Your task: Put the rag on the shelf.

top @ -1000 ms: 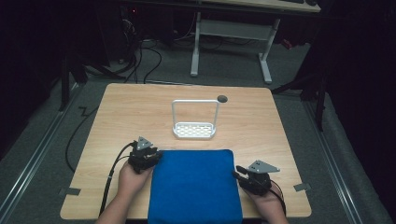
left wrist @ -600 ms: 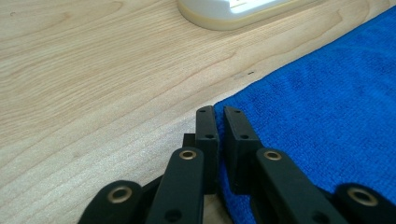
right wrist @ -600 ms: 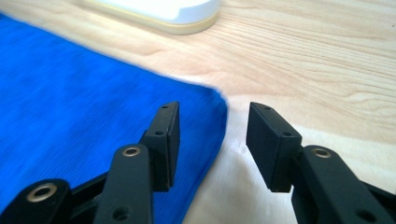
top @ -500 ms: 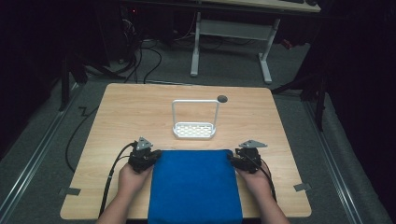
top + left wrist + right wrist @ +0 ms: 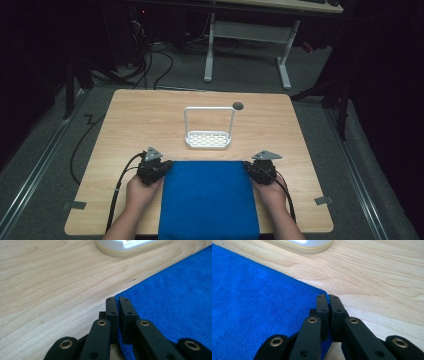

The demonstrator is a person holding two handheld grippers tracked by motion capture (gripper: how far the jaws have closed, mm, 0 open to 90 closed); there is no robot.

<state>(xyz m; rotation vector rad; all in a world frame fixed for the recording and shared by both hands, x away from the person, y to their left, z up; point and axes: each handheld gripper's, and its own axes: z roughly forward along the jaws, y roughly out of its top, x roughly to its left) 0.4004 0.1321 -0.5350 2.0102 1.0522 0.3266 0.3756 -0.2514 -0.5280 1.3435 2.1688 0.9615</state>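
Observation:
A blue towel point(image 5: 207, 200) lies flat at the near middle of the wooden table point(image 5: 145, 120), its near end hanging over the front edge. My left gripper point(image 5: 167, 165) is at the towel's far left corner. In the left gripper view its jaws point(image 5: 117, 300) have just closed and pinch the towel point(image 5: 175, 295) by that corner. My right gripper point(image 5: 248, 166) is at the far right corner. In the right gripper view its jaws point(image 5: 327, 297) have just closed too, with the edge of the towel point(image 5: 257, 302) between them.
A white rack point(image 5: 209, 139) with a tall wire hoop stands just beyond the towel, at the table's middle. A dark round grommet point(image 5: 238, 106) sits behind it. Cables trail from both grippers toward the front edge. A desk frame stands on the floor beyond the table.
The right gripper came in from the right and forward to the towel's far right corner and shut on it. The left gripper stayed at the far left corner and shut.

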